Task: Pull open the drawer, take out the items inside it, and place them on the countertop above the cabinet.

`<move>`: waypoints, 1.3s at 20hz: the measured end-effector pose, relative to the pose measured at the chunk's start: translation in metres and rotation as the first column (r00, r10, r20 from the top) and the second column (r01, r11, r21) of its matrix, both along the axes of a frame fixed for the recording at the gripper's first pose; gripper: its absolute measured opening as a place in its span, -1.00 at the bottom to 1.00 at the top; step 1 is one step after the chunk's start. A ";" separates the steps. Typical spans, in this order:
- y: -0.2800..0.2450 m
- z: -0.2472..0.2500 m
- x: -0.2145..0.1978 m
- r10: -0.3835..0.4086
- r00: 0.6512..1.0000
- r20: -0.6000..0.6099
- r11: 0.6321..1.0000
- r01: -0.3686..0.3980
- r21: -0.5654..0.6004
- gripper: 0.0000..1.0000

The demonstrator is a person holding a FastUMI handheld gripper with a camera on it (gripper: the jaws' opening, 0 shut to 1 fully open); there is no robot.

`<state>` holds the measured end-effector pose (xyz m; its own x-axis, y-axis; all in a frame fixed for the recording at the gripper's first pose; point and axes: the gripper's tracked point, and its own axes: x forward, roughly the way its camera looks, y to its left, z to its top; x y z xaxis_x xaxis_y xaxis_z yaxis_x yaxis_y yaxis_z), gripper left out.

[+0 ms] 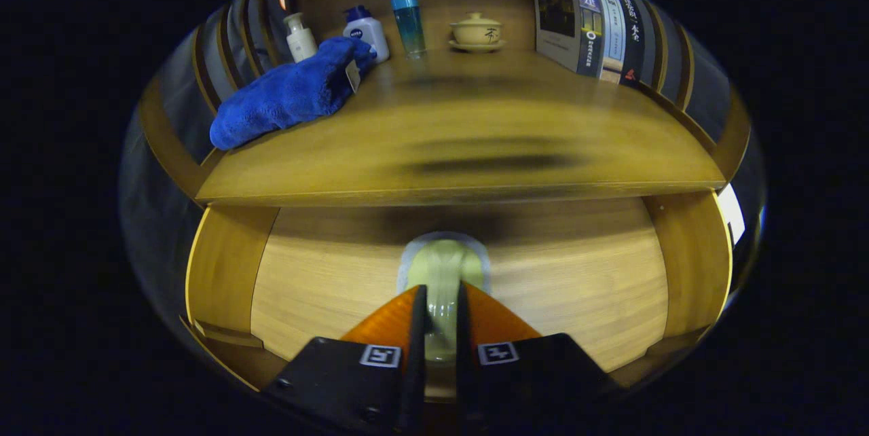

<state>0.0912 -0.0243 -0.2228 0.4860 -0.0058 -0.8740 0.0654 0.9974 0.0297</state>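
The wooden drawer (577, 286) stands pulled open below the countertop (475, 144). My gripper (441, 292) hangs over the drawer's inside, its two black fingers (415, 327) close together and pressing on a pale green bottle-like item (445, 263) with a light rim. The item sticks out ahead of the fingertips towards the drawer's back. I cannot tell whether it rests on the drawer floor or hangs above it. The picture is blurred by motion.
On the countertop lie a blue towel (292, 93), a white pump bottle (300, 37), a white bottle with a blue cap (366, 30), a clear blue-capped bottle (409, 23) and a lidded tea cup on a saucer (476, 31). Books (597, 22) stand at the right.
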 end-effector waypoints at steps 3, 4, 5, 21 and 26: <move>-0.002 0.003 -0.005 0.038 0.999 0.008 0.999 -0.038 -0.002 -0.55; 0.001 0.008 -0.008 0.044 0.999 0.021 0.999 -0.044 0.013 -0.55; 0.002 0.016 -0.011 0.048 0.998 0.041 0.999 -0.049 0.020 -0.55; 0.006 0.217 0.037 0.018 0.909 0.417 0.997 -0.047 0.060 -0.56; 0.003 0.205 0.105 0.015 0.911 0.413 1.000 -0.023 0.015 -0.56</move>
